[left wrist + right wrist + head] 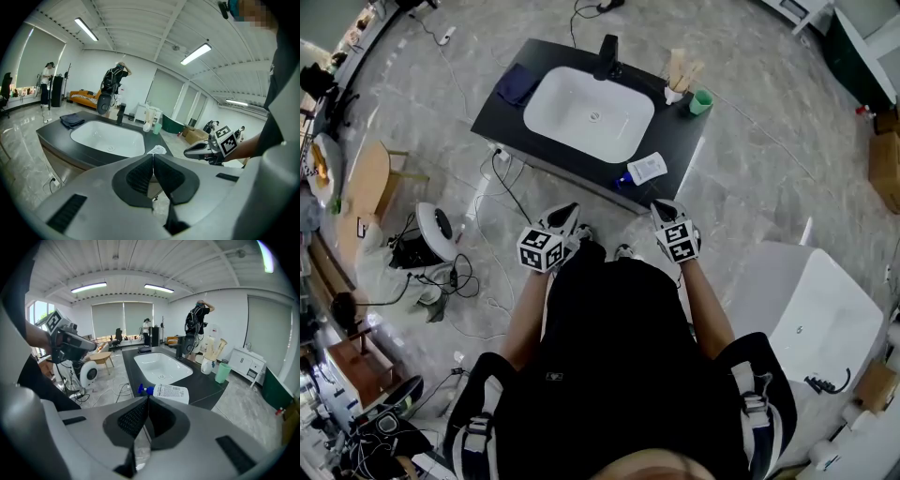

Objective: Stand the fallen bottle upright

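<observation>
In the head view, the bottle (pixel 647 169) lies on its side at the near right corner of the dark surface (pixel 684 141), just beside the white sink (pixel 589 114), with its blue cap (pixel 623 178) at its left end. The left hand-held gripper (pixel 565 217) and the right hand-held gripper (pixel 664 208) hover short of the surface's near edge, apart from the bottle.

In the left gripper view, the jaws are pressed together with nothing between them.

In the right gripper view, the jaws also meet and hold nothing. The bottle lies beyond their tips, and a green cup (pixel 222 372) stands farther back.
</observation>
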Demonstrator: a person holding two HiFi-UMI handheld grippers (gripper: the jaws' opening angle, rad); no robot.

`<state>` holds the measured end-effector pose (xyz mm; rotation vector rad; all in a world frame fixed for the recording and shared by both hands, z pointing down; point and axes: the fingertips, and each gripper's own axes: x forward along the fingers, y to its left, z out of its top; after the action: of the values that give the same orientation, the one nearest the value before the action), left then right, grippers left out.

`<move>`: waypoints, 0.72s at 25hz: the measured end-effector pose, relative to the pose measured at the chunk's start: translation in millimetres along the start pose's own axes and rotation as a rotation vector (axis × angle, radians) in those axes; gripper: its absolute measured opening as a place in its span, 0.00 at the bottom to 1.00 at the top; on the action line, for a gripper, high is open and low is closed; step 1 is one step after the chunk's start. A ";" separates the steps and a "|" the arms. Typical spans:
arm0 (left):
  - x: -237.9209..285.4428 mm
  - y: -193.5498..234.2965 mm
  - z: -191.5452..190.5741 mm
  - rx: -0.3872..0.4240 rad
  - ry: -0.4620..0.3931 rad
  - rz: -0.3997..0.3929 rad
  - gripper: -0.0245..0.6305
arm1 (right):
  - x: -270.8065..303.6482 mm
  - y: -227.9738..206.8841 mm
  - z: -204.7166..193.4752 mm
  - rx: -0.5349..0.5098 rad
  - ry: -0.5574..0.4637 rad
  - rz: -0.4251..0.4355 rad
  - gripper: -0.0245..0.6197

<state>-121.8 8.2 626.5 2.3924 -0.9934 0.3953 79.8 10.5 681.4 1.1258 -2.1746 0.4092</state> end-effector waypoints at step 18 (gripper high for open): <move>19.0 49.5 27.0 0.038 0.043 -0.142 0.06 | 38.0 23.1 29.1 0.042 0.048 -0.054 0.14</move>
<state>-142.6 -47.5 629.9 2.4595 -0.7984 0.4149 33.4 -14.8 685.7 1.1830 -2.0982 0.4551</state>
